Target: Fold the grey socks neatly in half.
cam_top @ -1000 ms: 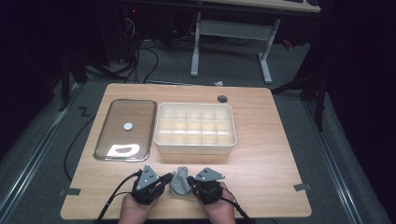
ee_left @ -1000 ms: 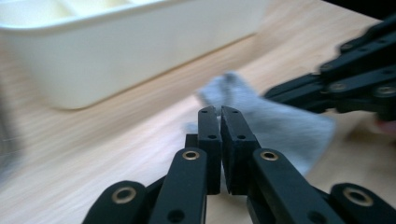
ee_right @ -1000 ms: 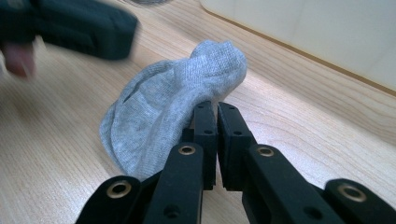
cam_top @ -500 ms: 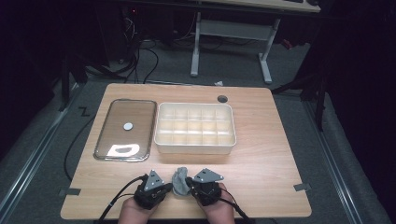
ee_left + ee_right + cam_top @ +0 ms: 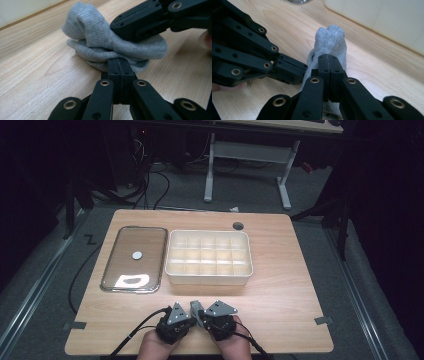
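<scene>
I count one grey sock on the desk, at about six o'clock. One divided tray sits near the centre; its cells run five across and three deep, fifteen as far as I can tell. One glass lid lies at nine o'clock from the tray, with one round knob on it. I have two grippers, the left and the right, and two hands. One dark round hole shows at twelve o'clock.
</scene>
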The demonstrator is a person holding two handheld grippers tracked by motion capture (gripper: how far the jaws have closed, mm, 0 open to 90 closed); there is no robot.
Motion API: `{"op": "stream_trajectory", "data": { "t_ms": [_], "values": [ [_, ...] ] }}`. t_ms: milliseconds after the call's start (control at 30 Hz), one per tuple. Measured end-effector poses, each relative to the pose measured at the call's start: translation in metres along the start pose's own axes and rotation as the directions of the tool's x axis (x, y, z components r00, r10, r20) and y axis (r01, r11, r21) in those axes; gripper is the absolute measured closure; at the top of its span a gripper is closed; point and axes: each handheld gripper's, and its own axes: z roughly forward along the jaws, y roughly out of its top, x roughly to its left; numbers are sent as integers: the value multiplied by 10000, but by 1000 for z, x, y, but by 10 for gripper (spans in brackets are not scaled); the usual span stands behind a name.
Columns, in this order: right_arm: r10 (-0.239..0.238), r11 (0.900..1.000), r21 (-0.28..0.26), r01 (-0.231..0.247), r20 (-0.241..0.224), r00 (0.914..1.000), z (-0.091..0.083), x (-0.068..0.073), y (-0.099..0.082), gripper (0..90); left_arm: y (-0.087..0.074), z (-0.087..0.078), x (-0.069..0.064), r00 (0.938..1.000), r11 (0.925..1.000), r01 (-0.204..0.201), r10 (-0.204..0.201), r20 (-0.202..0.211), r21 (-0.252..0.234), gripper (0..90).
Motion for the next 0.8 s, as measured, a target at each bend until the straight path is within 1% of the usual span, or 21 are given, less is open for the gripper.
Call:
{"op": "stream_trajectory", "data": {
  "t_ms": [67, 133, 200, 267, 300, 367, 400, 467, 567, 633, 667, 700, 733, 800],
  "values": [
    [-17, 10000, 15, 17, 40, 10000, 4, 0, -6, 900, -1, -3, 3, 10000, 10000, 28, -28, -24, 23, 878],
    [-74, 9999, -143, 75, 13, 10000, 4, 3, -9, 900, -2, -10, 7, 9999, 9998, 101, -102, -112, -160, 862],
    [-79, 9999, -136, 79, -4, 10000, 5, 4, -9, 900, 0, -20, 14, 9995, 9982, 204, -218, -241, -571, 872],
    [-144, 9997, -175, 144, -15, 9999, 6, 5, -9, 900, 5, -32, 20, 9984, 9932, 437, -473, -311, -1077, 883],
    [-176, 9997, -182, 175, -20, 9998, 6, 5, -9, 900, 7, -37, 22, 9981, 9896, 490, -536, -308, -1356, 889],
    [-248, 9995, -189, 248, -14, 9997, 6, 6, -9, 900, 11, -41, 21, 9983, 9874, 410, -468, -344, -1529, 900],
    [-246, 9995, -207, 245, -22, 9997, 6, 6, -9, 900, 14, -42, 21, 9987, 9865, 373, -424, -288, -1595, 900],
    [-276, 9994, -226, 275, -32, 9996, 6, 6, -9, 900, 22, -40, 19, 9991, 9846, 369, -395, -122, -1706, 900],
    [-287, 9993, -245, 285, -65, 9996, 6, 6, -10, 900, 36, -33, 13, 9995, 9822, 290, -262, 170, -1854, 900],
    [-266, 9993, -267, 264, -92, 9996, 6, 5, -10, 900, 43, -23, 8, 9997, 9838, 168, -134, 201, -1784, 900],
    [-274, 9992, -277, 271, -98, 9996, 6, 5, -10, 900, 44, -19, 8, 9998, 9852, 149, -120, 179, -1707, 900],
    [-295, 9992, -280, 292, -98, 9995, 6, 5, -10, 900, 43, -12, 10, 9997, 9883, 202, -180, 155, -1511, 900],
    [-303, 9991, -309, 299, -99, 9995, 6, 5, -11, 900, 42, -8, 11, 9997, 9897, 232, -222, 89, -1416, 900],
    [-308, 9990, -332, 304, -105, 9995, 6, 5, -11, 900, 35, -2, 16, 9990, 9904, 427, -442, -82, -1313, 900]
  ]
}}
